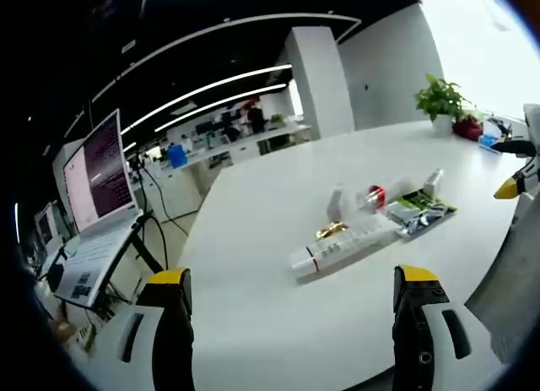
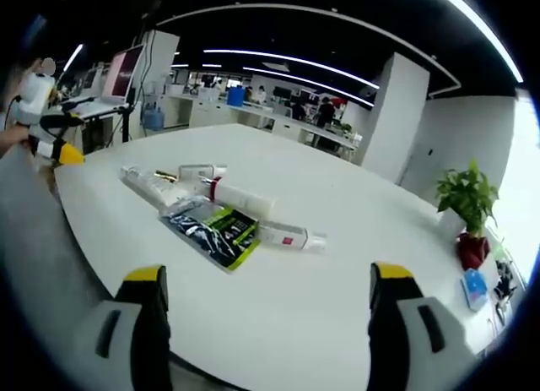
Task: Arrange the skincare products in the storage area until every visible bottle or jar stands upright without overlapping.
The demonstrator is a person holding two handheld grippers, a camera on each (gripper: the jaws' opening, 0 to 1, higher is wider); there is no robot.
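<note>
Both tongs, the left tongs and the right tongs, are spread wide and hold nothing, and the tubes lie piled mid-desk, so a quick grab could roll one away.

White table in front of me, w/ the skincare items lying in one cluster near its middle: a long white tube, a bottle w/ red band, a green-and-black sachet, a slim white tube w/ red mark and a small gold-coloured item, all on their sides & touching or overlapping. At the far end, well apart from the cluster, a potted plant stands on the tabletop, w/ a blue item lying near it.
</note>
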